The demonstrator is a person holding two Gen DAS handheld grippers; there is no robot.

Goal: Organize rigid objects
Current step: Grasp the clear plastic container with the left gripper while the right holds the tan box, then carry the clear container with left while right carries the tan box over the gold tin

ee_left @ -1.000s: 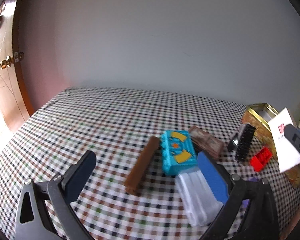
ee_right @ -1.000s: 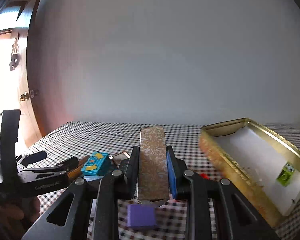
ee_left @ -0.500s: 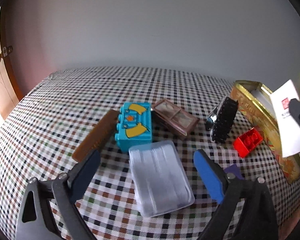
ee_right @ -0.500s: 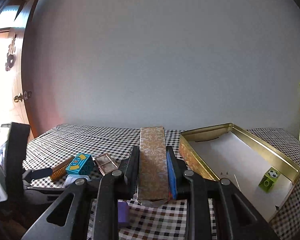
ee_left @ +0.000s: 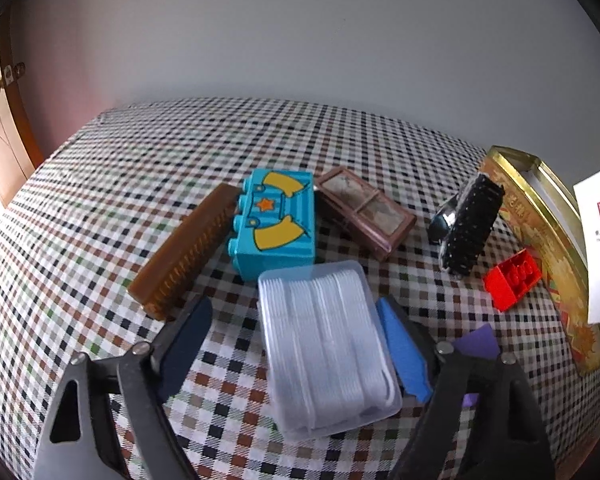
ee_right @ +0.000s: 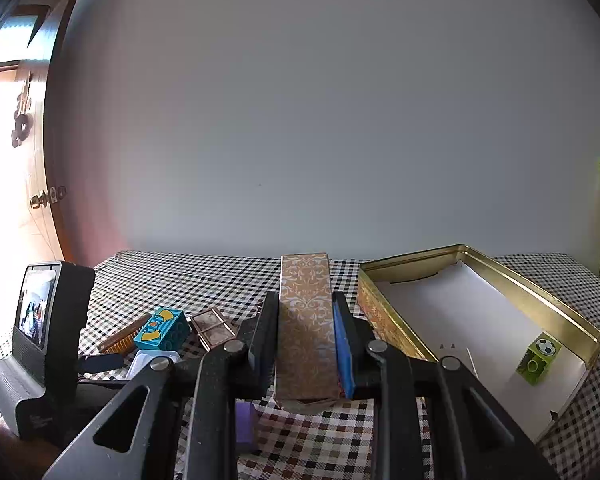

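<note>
A clear plastic case [ee_left: 328, 344] of white items lies on the checked cloth between the fingers of my left gripper [ee_left: 294, 308]. Its jaws are closing. The blue pad [ee_left: 404, 352] is right beside the case's edge, and the dark pad [ee_left: 188, 344] still stands apart from it. My right gripper [ee_right: 305, 300] is shut on a long tan patterned box [ee_right: 306, 320], held just above the cloth. An open gold tin [ee_right: 480, 258] sits to its right with a green football brick [ee_right: 538, 360] inside.
Beyond the case lie a turquoise brick [ee_left: 276, 224], a brown comb [ee_left: 184, 252], a brown palette [ee_left: 366, 212], a black brush [ee_left: 466, 228], a red brick [ee_left: 512, 280] and a purple block [ee_left: 478, 340]. The gold tin [ee_left: 540, 216] borders the right. A grey wall stands behind.
My left gripper has come forward and tipped down over the clear case, and its jaws have narrowed around it. The right gripper keeps its hold on the patterned box.
</note>
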